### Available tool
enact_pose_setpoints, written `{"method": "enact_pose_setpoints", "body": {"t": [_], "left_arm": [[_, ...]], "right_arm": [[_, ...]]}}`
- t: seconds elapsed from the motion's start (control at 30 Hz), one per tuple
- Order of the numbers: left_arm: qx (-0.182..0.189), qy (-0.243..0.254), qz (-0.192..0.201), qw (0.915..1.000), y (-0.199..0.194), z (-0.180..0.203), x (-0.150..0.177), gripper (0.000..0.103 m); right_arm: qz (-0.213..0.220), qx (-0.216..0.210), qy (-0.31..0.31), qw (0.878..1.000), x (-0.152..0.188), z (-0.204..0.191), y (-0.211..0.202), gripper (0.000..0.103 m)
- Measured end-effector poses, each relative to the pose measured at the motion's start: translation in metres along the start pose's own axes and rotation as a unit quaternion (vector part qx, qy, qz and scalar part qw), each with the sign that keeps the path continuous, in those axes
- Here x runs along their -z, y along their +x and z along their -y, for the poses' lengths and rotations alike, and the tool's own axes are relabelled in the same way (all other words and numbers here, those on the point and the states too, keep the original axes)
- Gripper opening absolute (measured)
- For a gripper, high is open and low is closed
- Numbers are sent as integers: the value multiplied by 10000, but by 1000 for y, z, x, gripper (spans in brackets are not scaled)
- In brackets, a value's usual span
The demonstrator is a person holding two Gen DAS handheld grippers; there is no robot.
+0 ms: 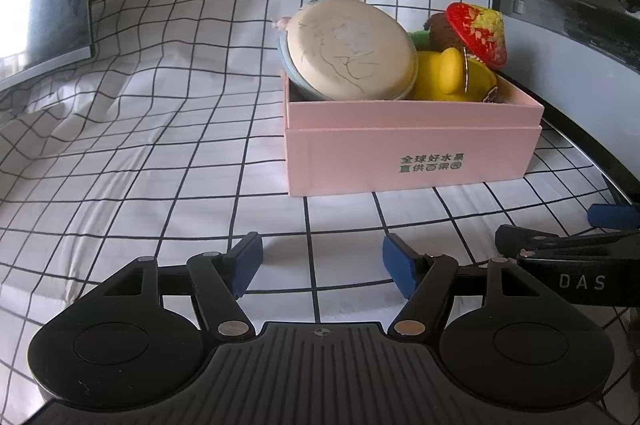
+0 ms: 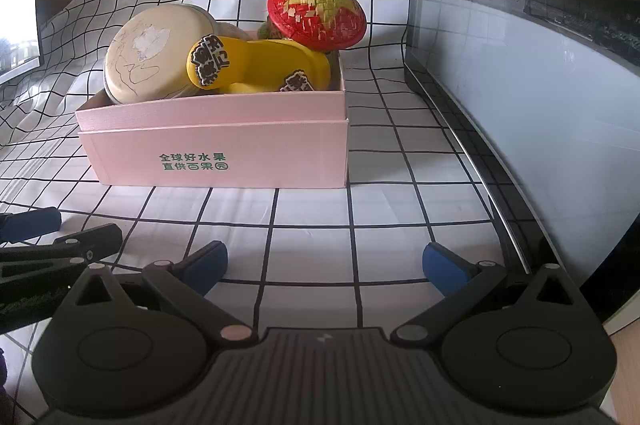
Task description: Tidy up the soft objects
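White cloth with a black grid [image 1: 160, 145] is spread over the whole work surface, with wood panel seen at the top of both views. Centre-right of the left wrist view, centre-left of the right wrist view, a pink box [image 2: 216, 153] with green print is seen resting on the cloth. It is filled with soft objects: a cream round squishy [image 1: 348, 53] leaning at the left end, a yellow slipper-shaped toy [image 2: 260, 69] just beside it, a red-and-yellow woven hat [image 2: 316, 11] perched at the rear right, brown and green plush [image 1: 438, 31] partly hidden behind. No loose item is seen on the cloth.

Left gripper [image 1: 322, 265] is held low at the bottom of the frame, released, nothing between the blue pads [image 1: 246, 263]. Right gripper [image 2: 324, 265] is likewise spread wide and empty, near the cloth, well short of the box.

Task is judged near done or done. If tidying is wanted, the hat and the tilted squishy are judged the loose points: they should be pressed down gently from above, jaws kept wide, box steadied at its front wall by the other claw so it is not pushed along the wrinkled cloth. The hat is likely to tip out if nudged sideways.
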State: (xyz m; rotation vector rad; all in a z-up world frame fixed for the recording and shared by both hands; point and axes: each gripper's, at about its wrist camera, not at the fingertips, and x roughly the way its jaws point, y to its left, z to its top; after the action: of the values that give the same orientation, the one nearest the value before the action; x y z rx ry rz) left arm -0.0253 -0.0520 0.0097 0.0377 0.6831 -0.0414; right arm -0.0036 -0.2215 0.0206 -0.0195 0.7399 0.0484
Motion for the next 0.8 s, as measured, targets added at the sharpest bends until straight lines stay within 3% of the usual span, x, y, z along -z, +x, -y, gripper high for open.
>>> {"method": "enact_pose_setpoints", "body": {"t": [0.8], "left_arm": [[5, 3, 0, 10000, 1, -1, 0, 73]], "right_arm": [[-2, -18, -20, 10000, -1, -1, 1, 103]]}}
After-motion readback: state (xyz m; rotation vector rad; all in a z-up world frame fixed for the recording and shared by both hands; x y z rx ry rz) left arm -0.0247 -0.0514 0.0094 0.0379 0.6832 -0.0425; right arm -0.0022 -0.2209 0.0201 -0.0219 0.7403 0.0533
